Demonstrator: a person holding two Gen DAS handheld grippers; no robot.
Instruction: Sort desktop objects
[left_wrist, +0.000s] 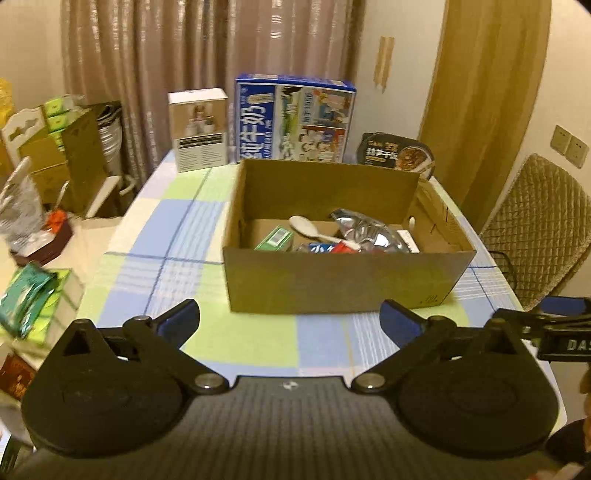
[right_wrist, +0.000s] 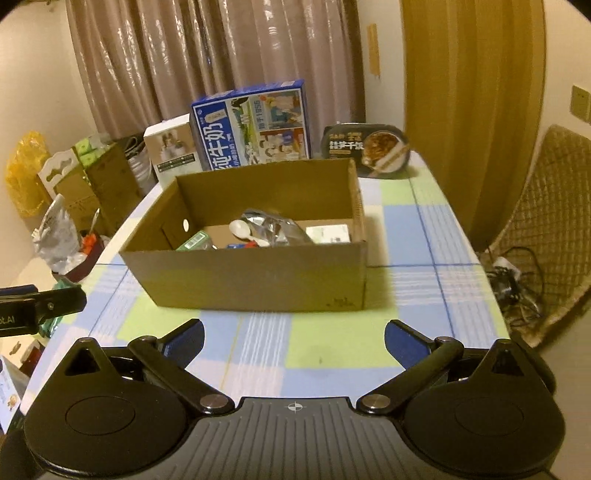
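Right now both grippers hover over the checked tablecloth (left_wrist: 155, 236), empty, fingers spread wide: the left gripper (left_wrist: 290, 317) and the right gripper (right_wrist: 294, 338) face the open cardboard box (left_wrist: 332, 280). Inside it lie a white spoon (left_wrist: 306, 226), a crumpled silver foil pouch (left_wrist: 369, 230) and a small green carton (left_wrist: 275, 240). Behind it stands a blue milk carton (left_wrist: 295, 118).

Place: a home dining room
Signs: checked tablecloth (left_wrist: 177, 221), long curtains (left_wrist: 207, 48), padded chair (left_wrist: 535, 229), milk carton (left_wrist: 295, 118), stacked boxes (left_wrist: 74, 155)
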